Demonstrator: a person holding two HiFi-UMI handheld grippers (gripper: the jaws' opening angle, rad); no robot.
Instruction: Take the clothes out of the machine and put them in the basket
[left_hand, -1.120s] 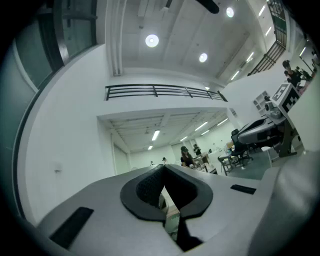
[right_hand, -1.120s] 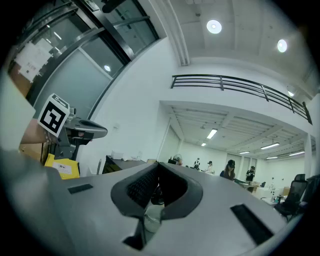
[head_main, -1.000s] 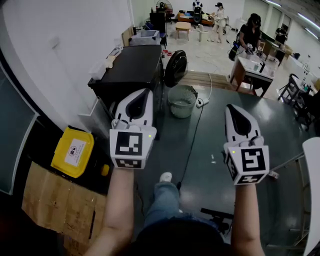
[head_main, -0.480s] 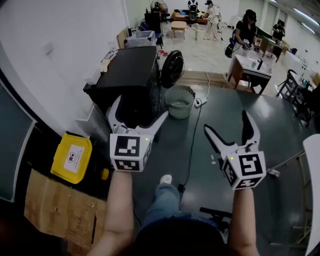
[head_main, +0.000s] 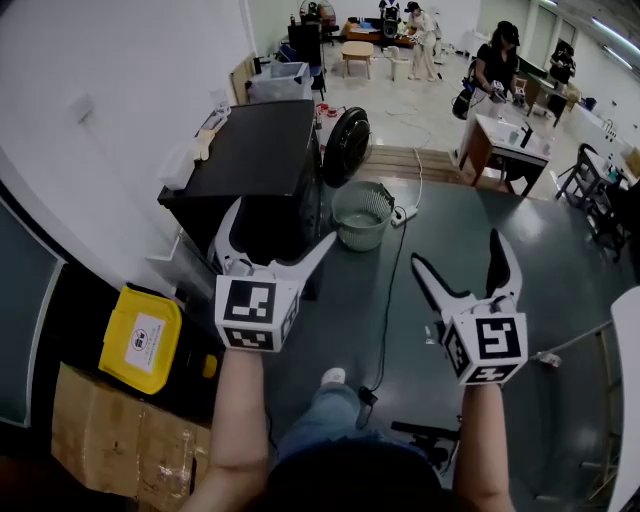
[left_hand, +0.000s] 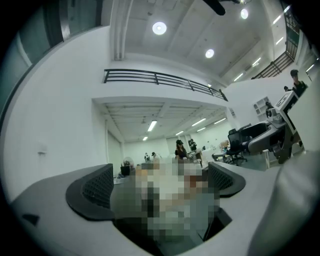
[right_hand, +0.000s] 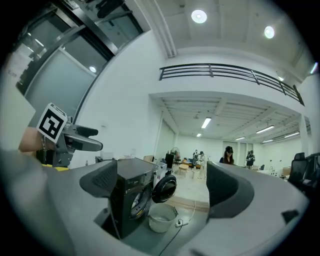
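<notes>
I hold both grippers level over the dark floor (head_main: 560, 260). The left gripper (head_main: 283, 222) and the right gripper (head_main: 456, 250) have just been opening, and both now stand released, jaws wide, with nothing between them. The black front-loading washing machine (head_main: 262, 150) stands far left, its round door (head_main: 347, 145) swung open and its inside too dark to read. The pale round plastic basket (head_main: 362, 236) sits on the floor just right of the machine, beneath that door.
</notes>
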